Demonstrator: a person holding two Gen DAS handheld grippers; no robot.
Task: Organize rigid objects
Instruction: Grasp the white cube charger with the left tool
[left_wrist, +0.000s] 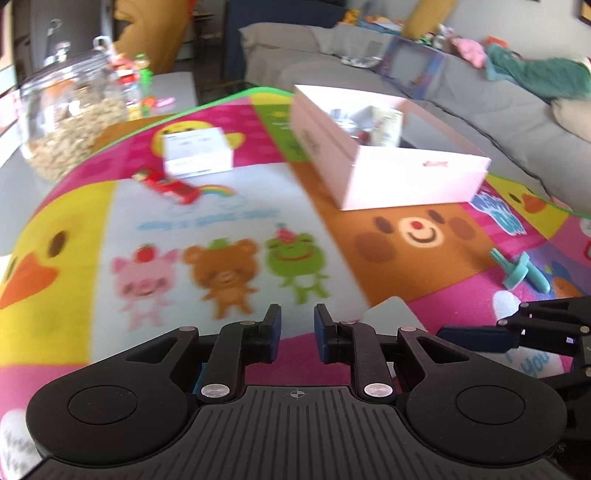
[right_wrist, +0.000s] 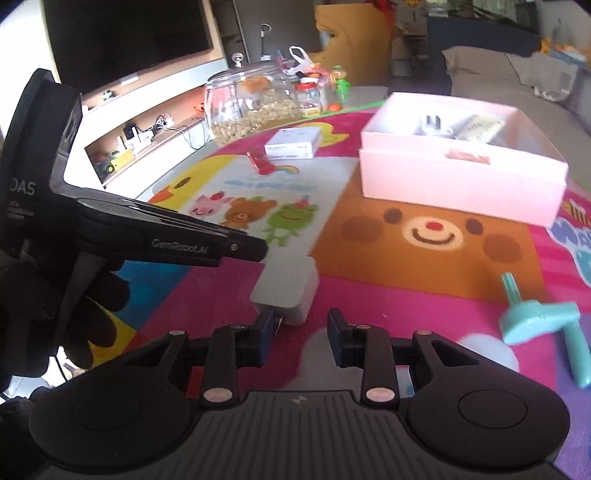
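Observation:
A pink open box (left_wrist: 413, 173) (right_wrist: 461, 181) stands on a colourful cartoon mat (left_wrist: 229, 236) (right_wrist: 369, 266) and holds a white plug adapter (right_wrist: 432, 127) and a pale packet (right_wrist: 480, 127). A white charger block (right_wrist: 286, 291) (left_wrist: 391, 315) lies just ahead of my right gripper (right_wrist: 301, 332), which is open and empty. My left gripper (left_wrist: 297, 332) is open and empty above the mat. A small white box (left_wrist: 197, 153) (right_wrist: 293, 146), a red toy (left_wrist: 166, 182) (right_wrist: 260, 162) and a teal plastic piece (left_wrist: 519, 273) (right_wrist: 543, 325) lie on the mat.
A glass jar of cereal-like bits (left_wrist: 70, 110) (right_wrist: 251, 105) and small bottles (right_wrist: 314, 96) stand beyond the mat's far left edge. A grey sofa (left_wrist: 461, 85) with toys runs behind the box. A TV (right_wrist: 125, 33) and shelf are at the left.

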